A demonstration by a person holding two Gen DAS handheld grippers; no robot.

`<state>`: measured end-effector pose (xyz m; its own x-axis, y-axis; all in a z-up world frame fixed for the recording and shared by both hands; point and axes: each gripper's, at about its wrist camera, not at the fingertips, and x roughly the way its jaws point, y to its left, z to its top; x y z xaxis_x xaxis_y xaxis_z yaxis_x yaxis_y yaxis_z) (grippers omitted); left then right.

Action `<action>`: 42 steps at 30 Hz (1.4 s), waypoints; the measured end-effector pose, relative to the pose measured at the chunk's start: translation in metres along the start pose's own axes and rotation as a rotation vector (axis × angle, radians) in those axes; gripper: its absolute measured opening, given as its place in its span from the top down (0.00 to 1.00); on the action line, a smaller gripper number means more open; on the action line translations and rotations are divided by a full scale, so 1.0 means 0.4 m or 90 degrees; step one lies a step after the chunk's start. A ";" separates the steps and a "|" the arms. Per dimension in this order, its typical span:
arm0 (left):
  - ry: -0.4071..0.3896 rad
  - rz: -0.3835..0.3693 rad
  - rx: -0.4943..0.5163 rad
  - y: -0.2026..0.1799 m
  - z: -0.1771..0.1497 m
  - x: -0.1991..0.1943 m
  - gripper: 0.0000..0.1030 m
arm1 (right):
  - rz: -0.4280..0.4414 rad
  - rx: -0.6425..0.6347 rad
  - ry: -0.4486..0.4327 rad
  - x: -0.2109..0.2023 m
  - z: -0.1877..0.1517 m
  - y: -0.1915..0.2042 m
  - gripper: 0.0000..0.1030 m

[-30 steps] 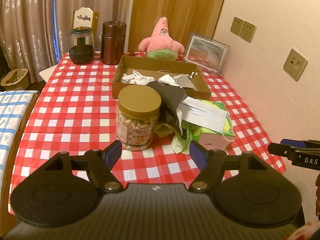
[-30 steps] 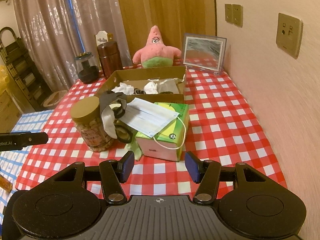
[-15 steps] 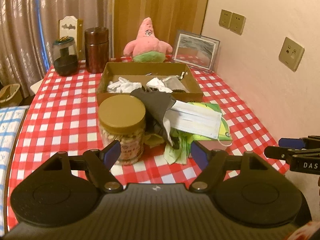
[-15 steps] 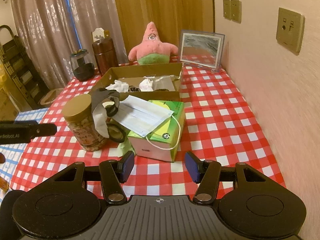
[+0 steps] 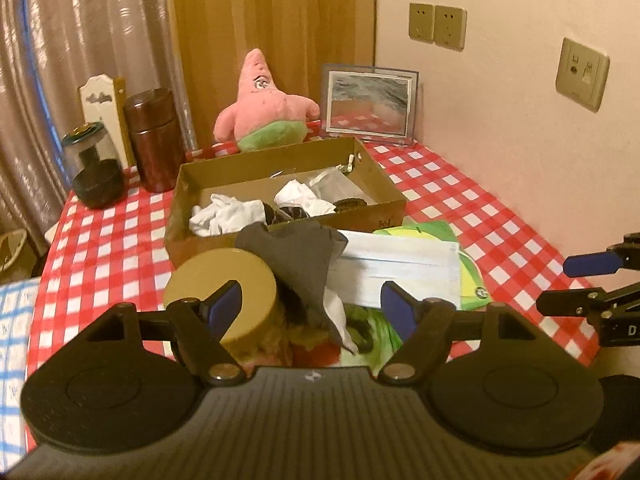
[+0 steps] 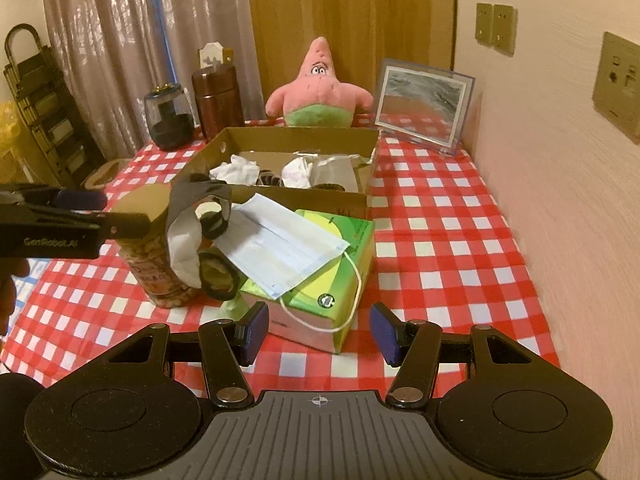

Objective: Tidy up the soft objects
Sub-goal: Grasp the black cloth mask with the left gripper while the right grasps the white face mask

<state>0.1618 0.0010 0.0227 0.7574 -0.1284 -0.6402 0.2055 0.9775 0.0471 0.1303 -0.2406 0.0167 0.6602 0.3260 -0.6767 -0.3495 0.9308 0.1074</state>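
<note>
The left gripper (image 5: 311, 307) fills the lower half of the left wrist view, held level and pointing forward over the near edge of the red checked table (image 5: 460, 196), its blue-padded fingers (image 5: 228, 304) spread wide with nothing between them. Just beyond the fingers, in the centre of the frame, a dark grey cloth (image 5: 298, 258) drapes over the side of a gold-lidded jar (image 5: 222, 288), and a white face mask (image 5: 396, 276) lies to its right on top of a green tissue box (image 5: 468, 276). Above them, at mid-frame, an open cardboard box (image 5: 380, 188) holds crumpled white cloths (image 5: 228, 216) and small dark items. A pink starfish plush (image 5: 264, 108) sits behind the box in the upper centre. At the right edge of this view the right gripper (image 5: 576, 284) reaches in sideways, one blue pad above a black finger. In the right wrist view, the right gripper (image 6: 318, 332) also sits low and level in the bottom of the frame, jaws wide apart and empty, aimed at the tissue box (image 6: 352, 264) in the centre, where the mask (image 6: 280, 248) hangs with one ear loop dangling down the box's front. The left gripper (image 6: 80, 216) enters from the left edge at mid-height, its tips close to the jar (image 6: 160, 264) and the dark cloth (image 6: 196, 196).
</note>
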 end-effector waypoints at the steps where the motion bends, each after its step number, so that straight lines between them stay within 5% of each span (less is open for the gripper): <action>1: 0.001 0.001 0.006 0.001 0.004 0.014 0.29 | 0.001 -0.001 0.002 0.010 0.004 -0.003 0.45; 15: 0.017 0.020 0.122 -0.011 0.037 0.178 0.37 | 0.009 -0.043 0.017 0.159 0.063 -0.031 0.45; 22: 0.037 0.039 0.173 -0.013 0.034 0.231 0.59 | 0.016 -0.052 0.023 0.207 0.084 -0.030 0.46; 28: 0.031 0.032 0.139 0.013 0.050 0.228 0.90 | 0.022 -0.059 0.026 0.226 0.091 -0.020 0.46; 38: -0.031 0.002 0.038 0.079 0.107 0.119 0.96 | 0.056 -0.113 0.029 0.250 0.088 0.006 0.44; 42: -0.046 0.001 0.012 0.108 0.117 0.075 0.96 | 0.071 -0.159 0.033 0.274 0.084 0.036 0.25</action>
<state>0.2224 0.0314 0.0414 0.8004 -0.1398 -0.5829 0.2154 0.9746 0.0620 0.2201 -0.1859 -0.0314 0.5756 0.4093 -0.7080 -0.5758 0.8176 0.0045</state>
